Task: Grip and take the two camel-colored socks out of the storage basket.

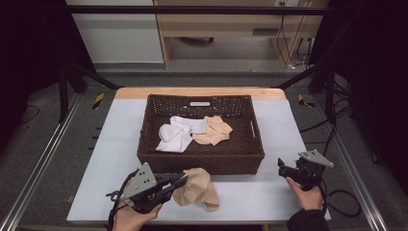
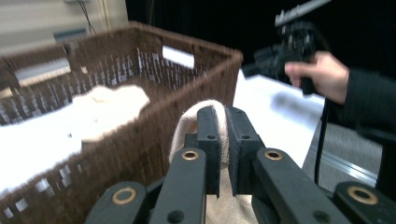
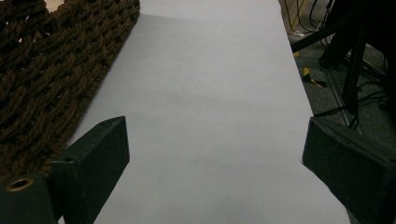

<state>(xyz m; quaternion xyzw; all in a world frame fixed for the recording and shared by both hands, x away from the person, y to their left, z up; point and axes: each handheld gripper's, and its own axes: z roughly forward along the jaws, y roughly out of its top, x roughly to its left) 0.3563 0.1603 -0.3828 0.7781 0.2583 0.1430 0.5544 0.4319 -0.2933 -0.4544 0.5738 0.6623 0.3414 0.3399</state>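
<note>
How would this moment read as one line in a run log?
left gripper: shut on beige sock, table | right gripper: open, idle | basket: white sock, beige sock inside

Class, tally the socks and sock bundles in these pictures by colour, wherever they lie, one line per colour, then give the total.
White cotton socks, in the brown woven wicker basket: 2
Beige cotton socks: 2, one in the basket, one held outside it by the left claw
Total: 4
</note>
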